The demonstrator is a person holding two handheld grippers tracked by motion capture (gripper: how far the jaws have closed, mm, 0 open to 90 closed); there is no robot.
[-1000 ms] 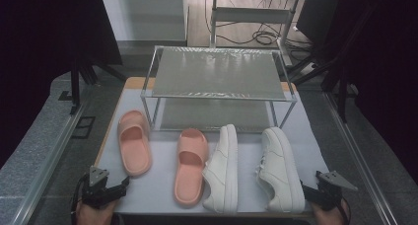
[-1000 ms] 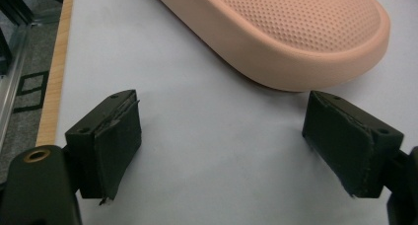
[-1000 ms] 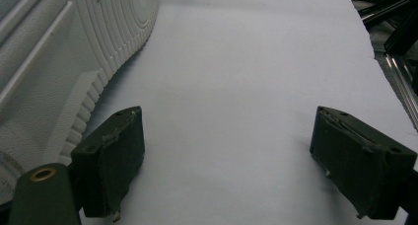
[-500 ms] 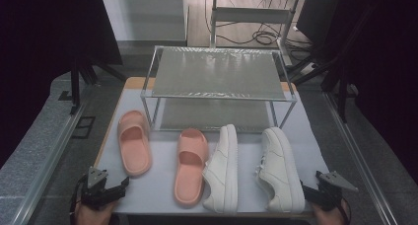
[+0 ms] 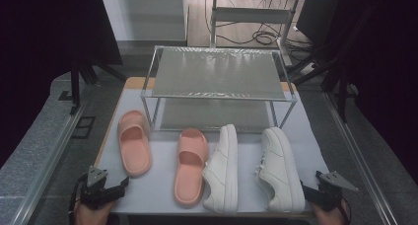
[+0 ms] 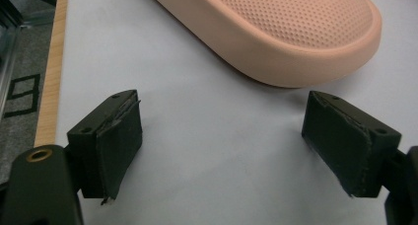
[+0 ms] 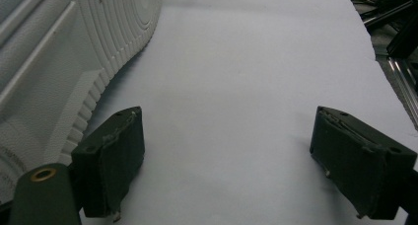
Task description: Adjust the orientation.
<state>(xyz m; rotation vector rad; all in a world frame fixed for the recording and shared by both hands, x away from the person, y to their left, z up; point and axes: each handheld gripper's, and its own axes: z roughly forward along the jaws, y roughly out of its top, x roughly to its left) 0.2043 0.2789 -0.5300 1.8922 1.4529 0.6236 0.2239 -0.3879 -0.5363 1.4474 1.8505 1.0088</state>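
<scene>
Covering the table (image 5: 162,190), a white sheet bears a steel rack (image 5: 217,72) at 12 o'clock. Left gripper (image 5: 106,190) (jaws wide) sits at 7, near the pink slipper (image 5: 134,148); right gripper (image 5: 320,193), equally wide, beside the white sneaker (image 5: 281,168) at 5.

Two black jaws of the right gripper (image 7: 224,170) wide apart, nothing between them, low over the white table top (image 7: 246,87). White shoe (image 7: 64,52) at the left, its bumpy sole just beside the left jaw. Table's right edge at the far right, with dark metal bars (image 7: 389,18) past it.
</scene>
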